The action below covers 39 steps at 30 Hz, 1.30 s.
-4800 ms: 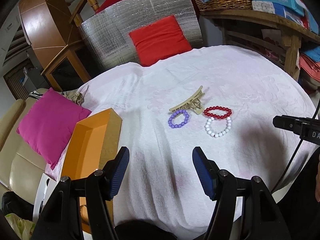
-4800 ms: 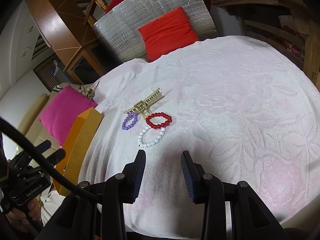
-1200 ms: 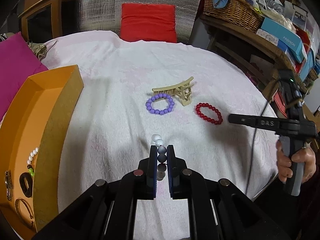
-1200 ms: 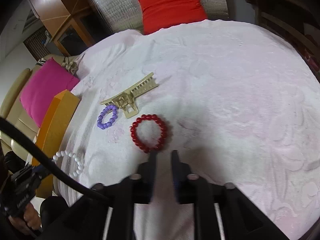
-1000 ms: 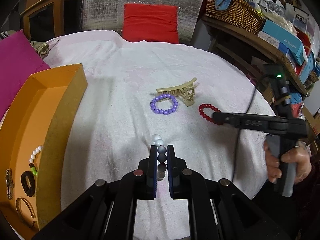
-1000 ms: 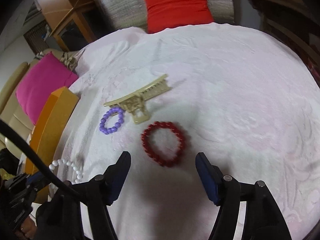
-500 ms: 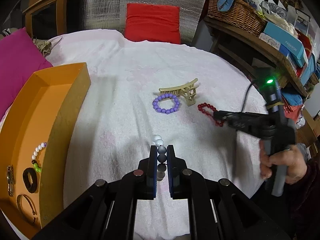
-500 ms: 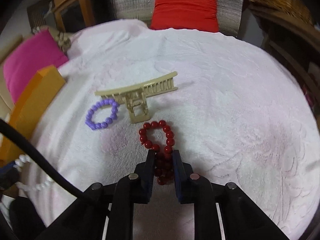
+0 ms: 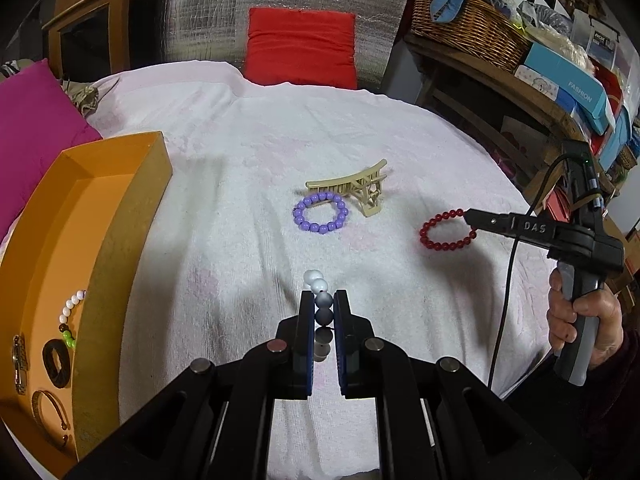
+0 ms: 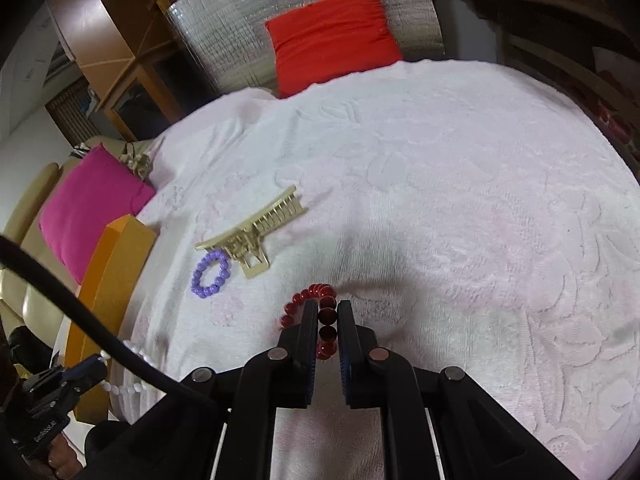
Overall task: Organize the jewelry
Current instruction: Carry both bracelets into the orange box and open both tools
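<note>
My right tongs have just clamped the red bracelet and lifted it off the worktop, left tongs stay clenched on the white bracelet, both next for the orange box at 9 o'clock.

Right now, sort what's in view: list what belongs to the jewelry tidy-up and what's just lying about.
Job: white bracelet in left gripper; red bracelet in right gripper; purple bracelet; hair claw; orange box.

Lying about: red cushion; pink cushion; wicker basket.
</note>
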Each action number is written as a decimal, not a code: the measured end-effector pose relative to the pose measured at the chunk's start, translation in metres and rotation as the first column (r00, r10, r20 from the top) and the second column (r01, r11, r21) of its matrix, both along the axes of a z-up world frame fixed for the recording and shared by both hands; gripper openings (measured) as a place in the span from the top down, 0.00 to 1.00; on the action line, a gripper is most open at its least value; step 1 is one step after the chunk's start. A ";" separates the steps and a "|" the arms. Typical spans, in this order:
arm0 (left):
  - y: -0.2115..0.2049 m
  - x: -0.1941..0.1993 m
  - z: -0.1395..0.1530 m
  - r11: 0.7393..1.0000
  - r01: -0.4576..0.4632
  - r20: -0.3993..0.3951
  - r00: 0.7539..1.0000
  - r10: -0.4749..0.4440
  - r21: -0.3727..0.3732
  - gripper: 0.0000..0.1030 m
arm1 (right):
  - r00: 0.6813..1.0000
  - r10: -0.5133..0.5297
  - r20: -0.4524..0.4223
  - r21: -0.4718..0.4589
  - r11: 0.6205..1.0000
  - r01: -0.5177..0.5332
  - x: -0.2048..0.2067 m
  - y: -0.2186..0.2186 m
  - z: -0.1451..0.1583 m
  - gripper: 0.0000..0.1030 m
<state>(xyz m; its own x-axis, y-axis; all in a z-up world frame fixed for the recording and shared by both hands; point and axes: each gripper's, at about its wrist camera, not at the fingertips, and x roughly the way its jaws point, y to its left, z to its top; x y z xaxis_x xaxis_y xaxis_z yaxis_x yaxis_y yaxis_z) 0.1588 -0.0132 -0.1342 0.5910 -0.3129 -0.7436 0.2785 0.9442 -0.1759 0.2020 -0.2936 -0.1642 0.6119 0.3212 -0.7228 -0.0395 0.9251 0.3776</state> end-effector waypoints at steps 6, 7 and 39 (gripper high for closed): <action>0.008 -0.001 0.010 1.000 -0.004 0.014 1.000 0.004 -0.019 0.91 | 0.999 -0.005 0.046 0.114 0.993 0.000 -0.005 -0.009 0.013 0.90; 0.009 -0.001 0.011 1.000 -0.005 0.019 1.000 0.005 -0.022 0.91 | 0.998 -0.003 0.055 0.134 0.991 -0.004 -0.007 -0.009 0.015 0.90; 0.257 0.060 0.023 0.972 -0.230 0.019 0.973 0.230 0.049 0.91 | 0.854 0.513 0.093 0.169 0.837 -0.521 0.067 0.327 0.069 0.90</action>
